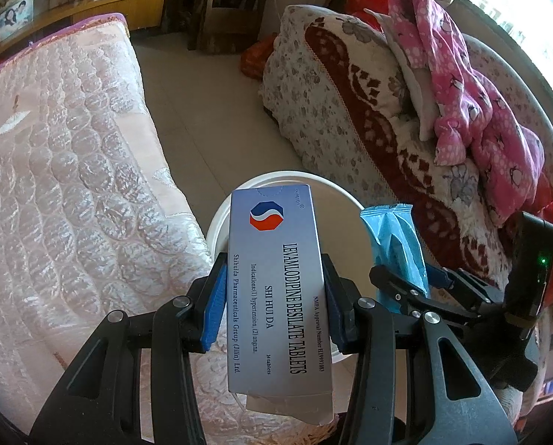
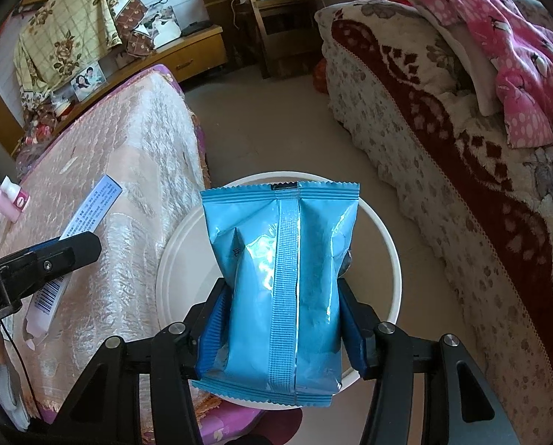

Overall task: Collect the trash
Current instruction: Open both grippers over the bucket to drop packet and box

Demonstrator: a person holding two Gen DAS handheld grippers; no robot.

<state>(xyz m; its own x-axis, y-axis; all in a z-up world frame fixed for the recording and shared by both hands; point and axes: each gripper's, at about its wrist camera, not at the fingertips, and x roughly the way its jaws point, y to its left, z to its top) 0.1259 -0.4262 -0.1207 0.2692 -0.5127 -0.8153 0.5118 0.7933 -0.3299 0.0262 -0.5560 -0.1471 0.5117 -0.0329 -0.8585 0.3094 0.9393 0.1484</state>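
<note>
Glossy crinkled blue foil packet; matt cardboard tablet box (silvery sheen); smooth white plastic bucket

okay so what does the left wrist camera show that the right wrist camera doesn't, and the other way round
Only the left wrist view shows the printed face of the tablet box, clamped in the left gripper, with its logo and lettering.

Only the right wrist view shows the pink bottle lying on the table, the draped floral cloth and the photos by the cabinet.

Both show the white bucket on the floor below the grippers, the blue packet held in the right gripper, the sofa and the pink garment on it.
</note>
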